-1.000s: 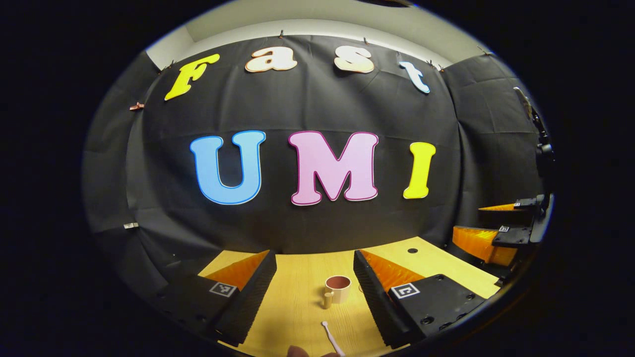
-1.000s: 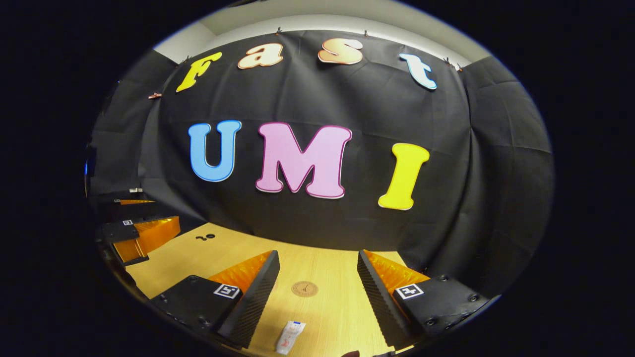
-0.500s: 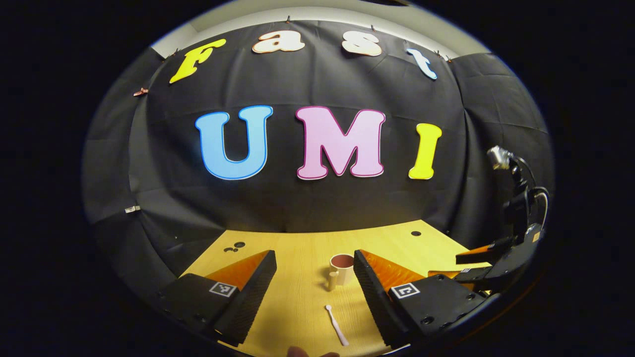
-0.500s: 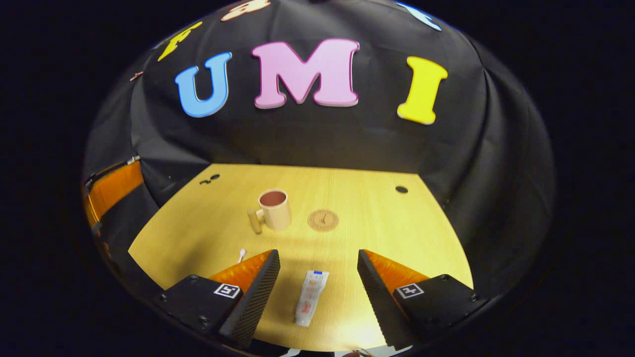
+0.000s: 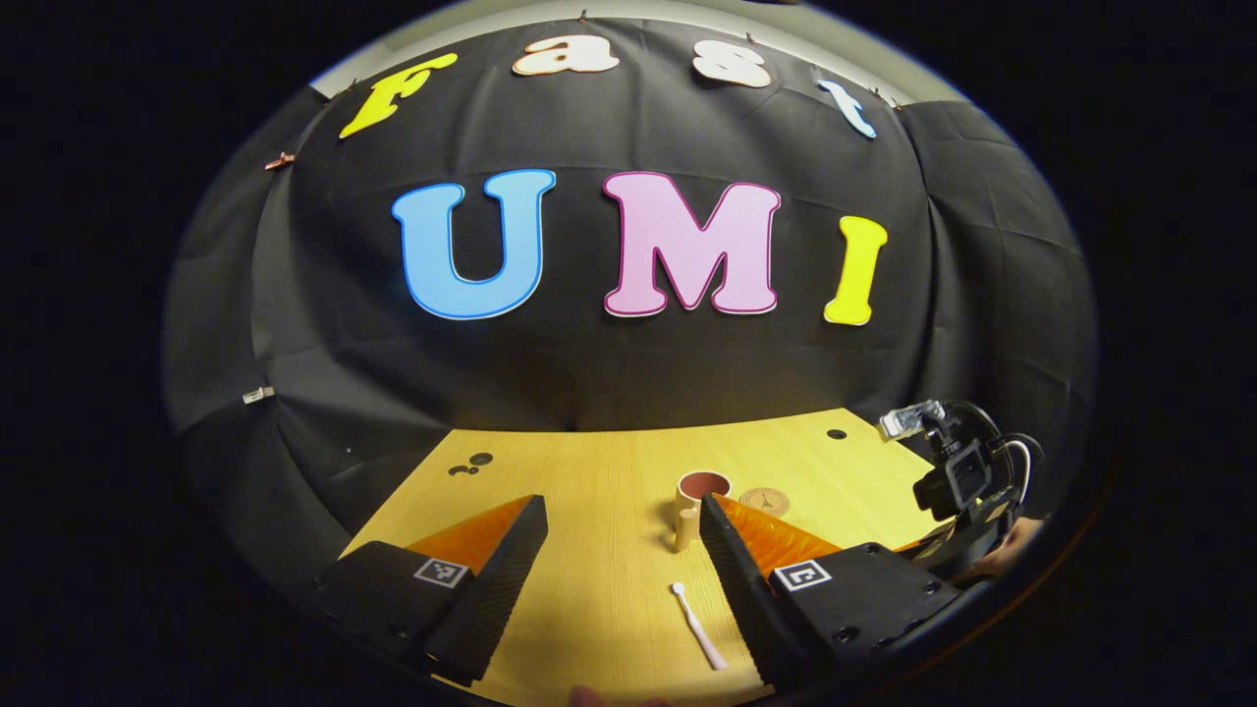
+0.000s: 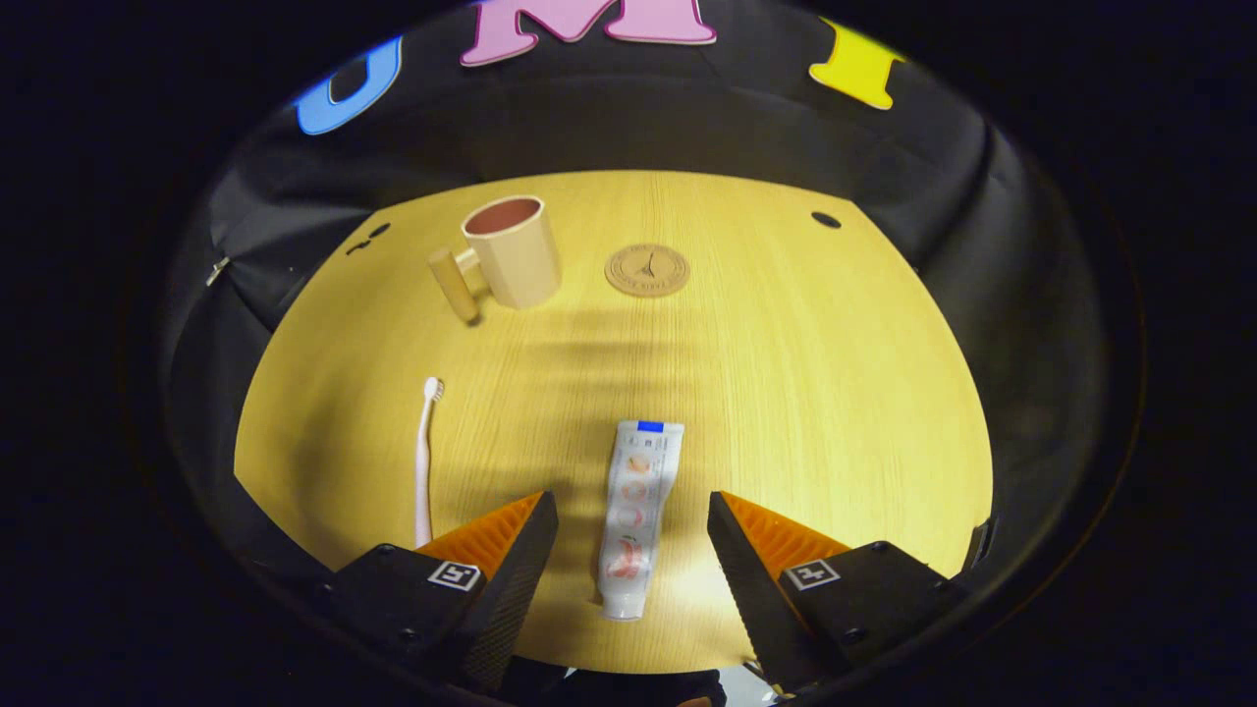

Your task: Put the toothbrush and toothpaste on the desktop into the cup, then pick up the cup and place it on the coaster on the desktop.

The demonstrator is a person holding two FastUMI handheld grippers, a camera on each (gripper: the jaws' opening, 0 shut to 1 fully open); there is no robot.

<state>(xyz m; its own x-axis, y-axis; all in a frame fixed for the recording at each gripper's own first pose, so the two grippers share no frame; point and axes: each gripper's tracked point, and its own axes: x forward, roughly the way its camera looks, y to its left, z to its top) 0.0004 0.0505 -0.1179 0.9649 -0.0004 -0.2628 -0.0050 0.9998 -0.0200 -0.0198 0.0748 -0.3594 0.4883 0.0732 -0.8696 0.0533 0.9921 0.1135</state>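
A white toothpaste tube [image 6: 633, 516] lies on the wooden desktop [image 6: 805, 373], between the open fingers of my right gripper [image 6: 628, 530], which hangs above it. A pale toothbrush [image 6: 423, 457] lies to its left. Farther back stands a beige cup [image 6: 511, 250] with a handle on its left, and a round coaster [image 6: 647, 270] lies to its right. My left gripper [image 5: 621, 570] is open and empty above the desktop [image 5: 589, 511], with the toothbrush [image 5: 698, 625] near its right finger. The cup [image 5: 693, 496] and coaster [image 5: 764, 502] lie beyond. The right gripper's body [image 5: 967, 491] shows at the far right.
Small dark holes mark the desktop at the back left [image 6: 371, 236] and back right [image 6: 826, 220]. Black cloth walls close in the desk on three sides. A hand [image 5: 1002, 555] holds the other gripper at the right edge of the left gripper view.
My right gripper has tilted down and forward over the toothpaste tube, bringing the whole desktop into view. My left gripper has dipped slightly, so the cup and toothbrush sit farther along its view.
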